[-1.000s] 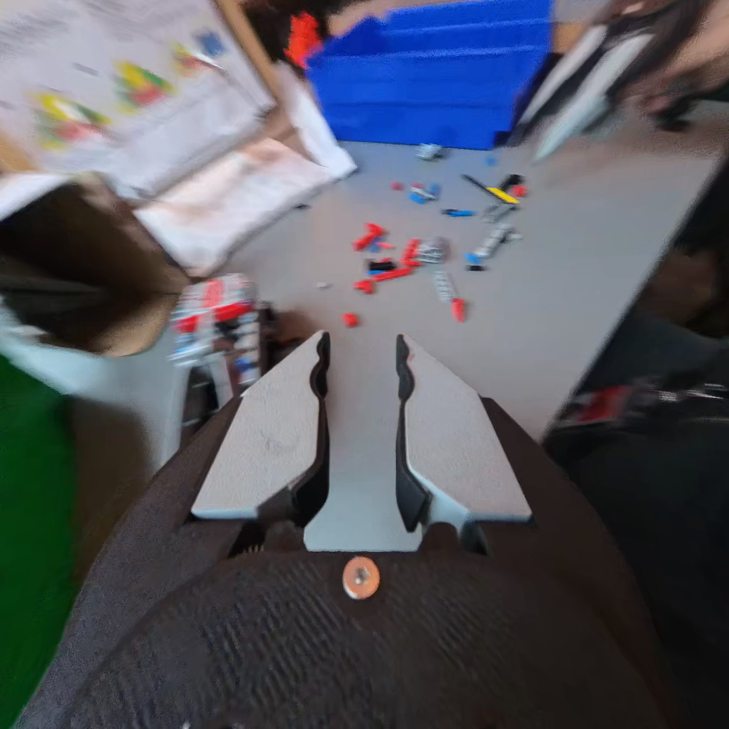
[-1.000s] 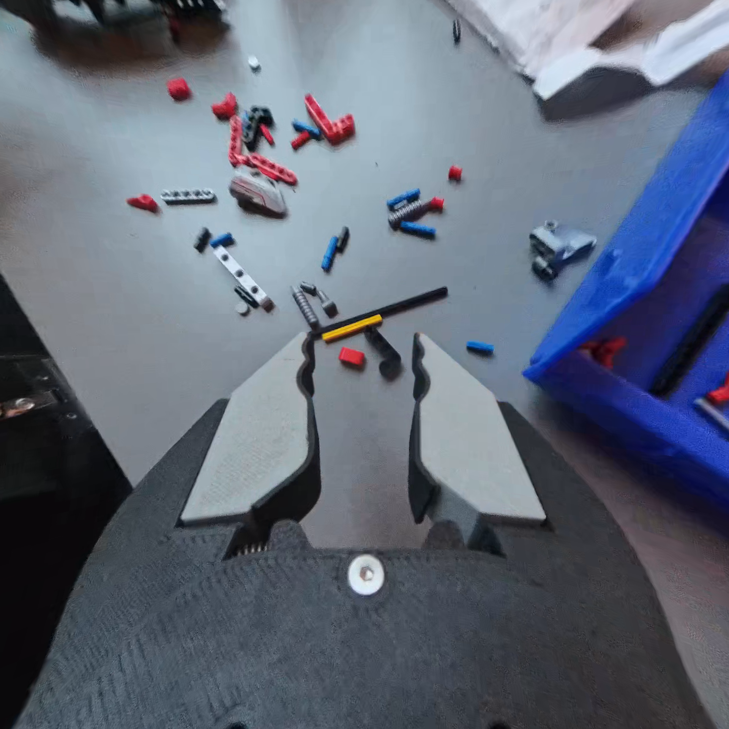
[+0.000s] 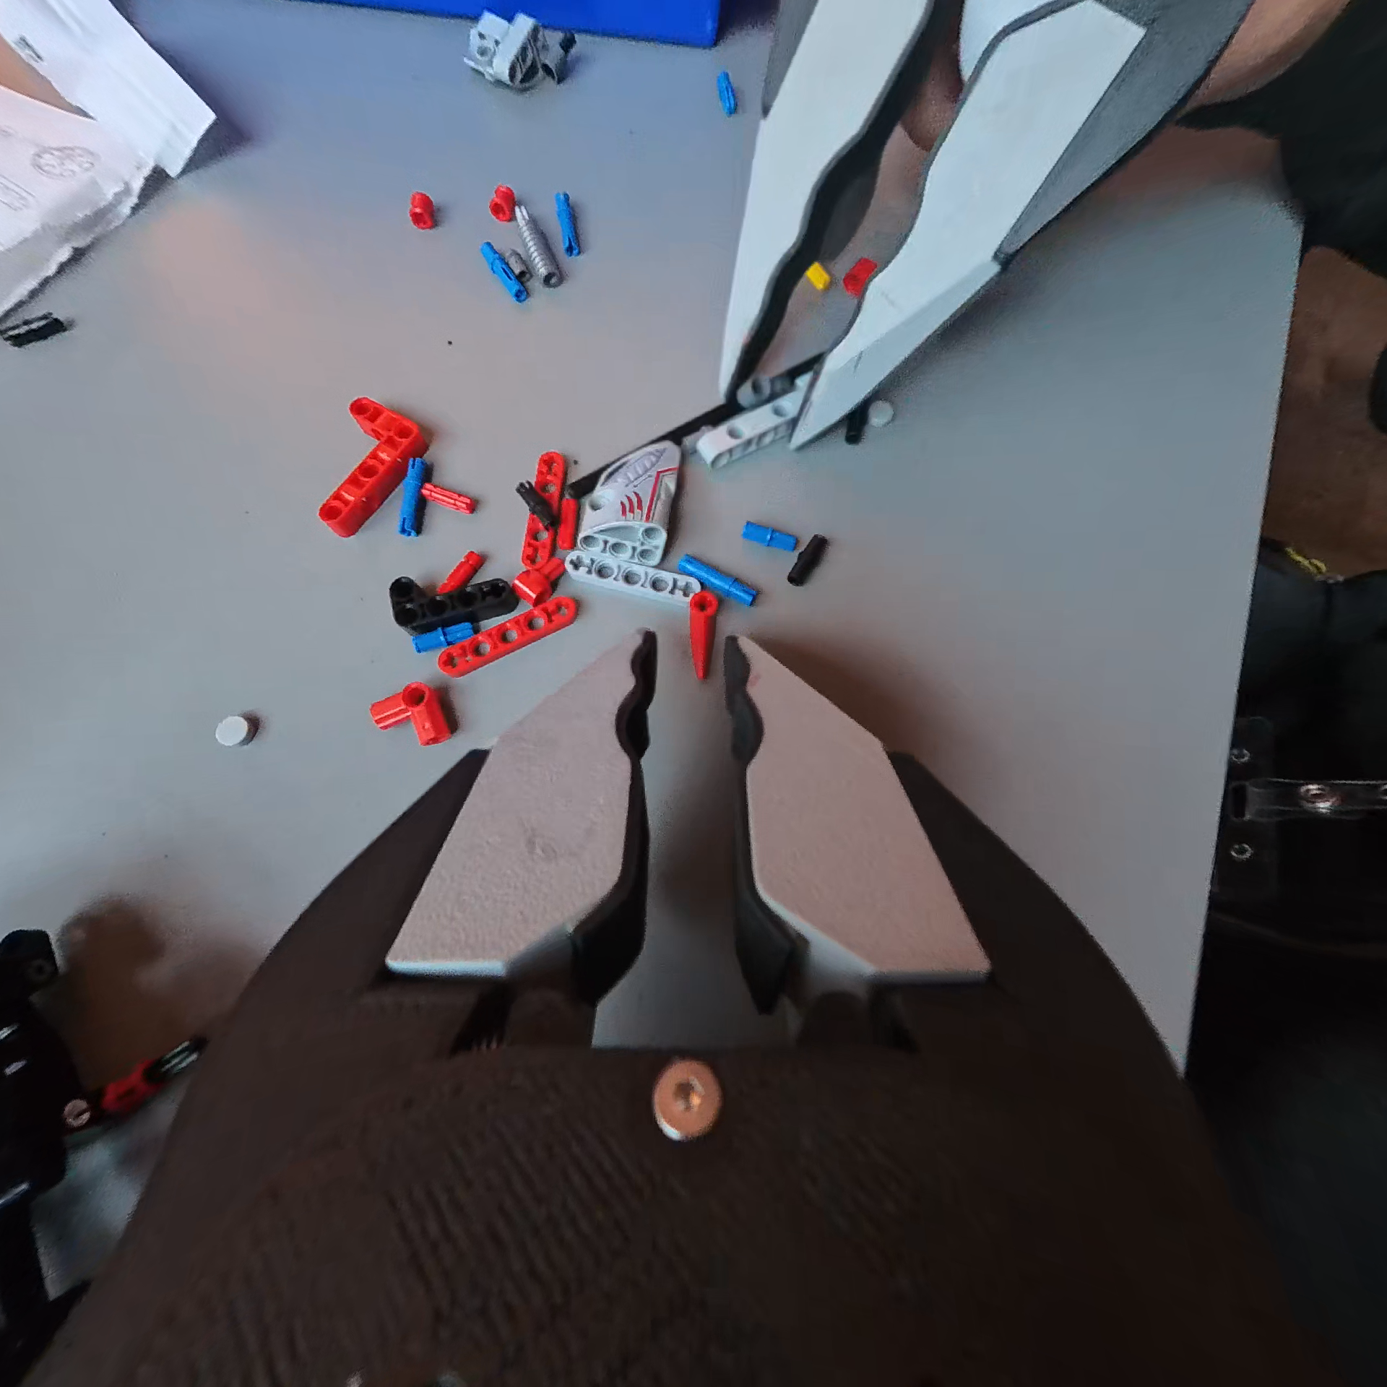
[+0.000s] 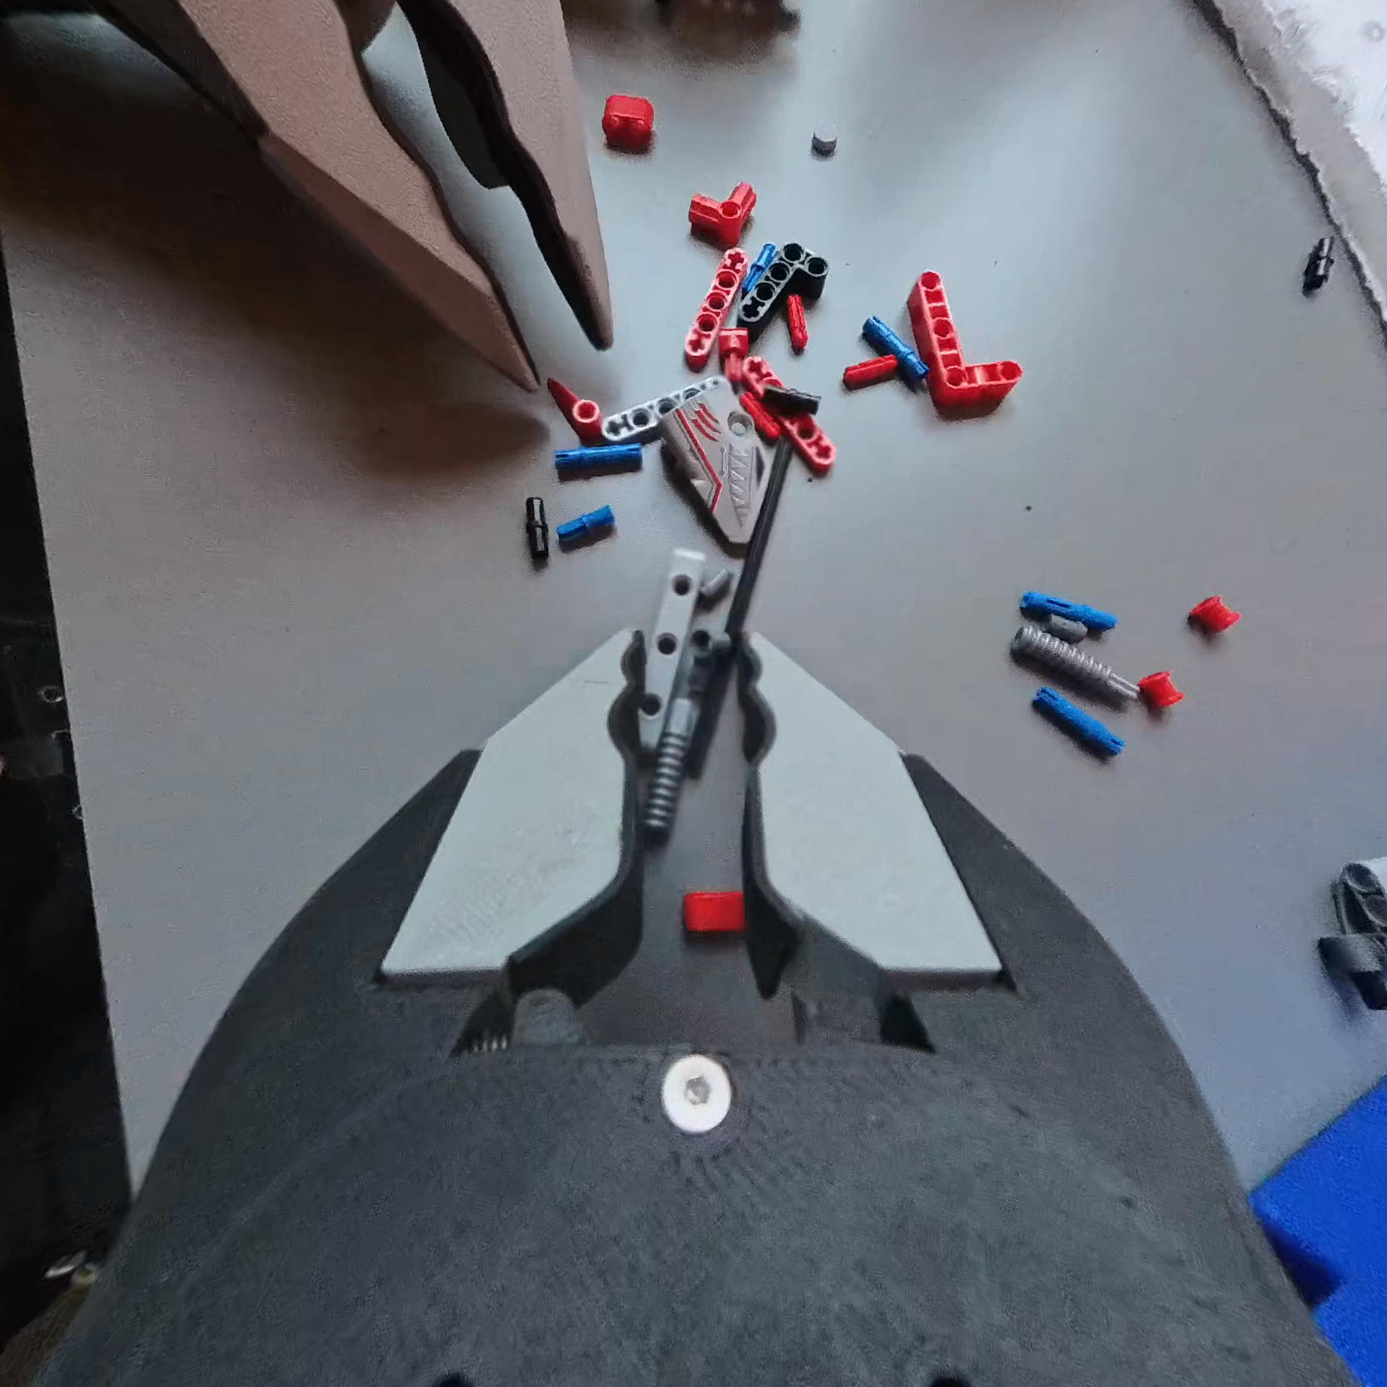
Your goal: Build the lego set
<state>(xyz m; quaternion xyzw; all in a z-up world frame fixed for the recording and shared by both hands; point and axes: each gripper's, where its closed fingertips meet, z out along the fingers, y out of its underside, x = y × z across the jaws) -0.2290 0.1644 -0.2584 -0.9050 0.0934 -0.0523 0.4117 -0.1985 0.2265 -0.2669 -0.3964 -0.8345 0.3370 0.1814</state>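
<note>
My left gripper (image 3: 687,645) stands apart, a red tapered spike piece (image 3: 702,634) between its tips. My right gripper (image 4: 690,649) stands apart around a light grey holed beam (image 4: 672,630) and thin black axle (image 4: 758,525).

We can read no words, numbers or brand marks anywhere. The white paper sheet (image 3: 67,150), far ahead and left of the left jaws, carries only faint line drawings, too blurred for us to make out any lettering. The grey panel piece (image 3: 634,499), just ahead of those jaws, bears red and grey stripe decoration, with no characters we can tell.
</note>
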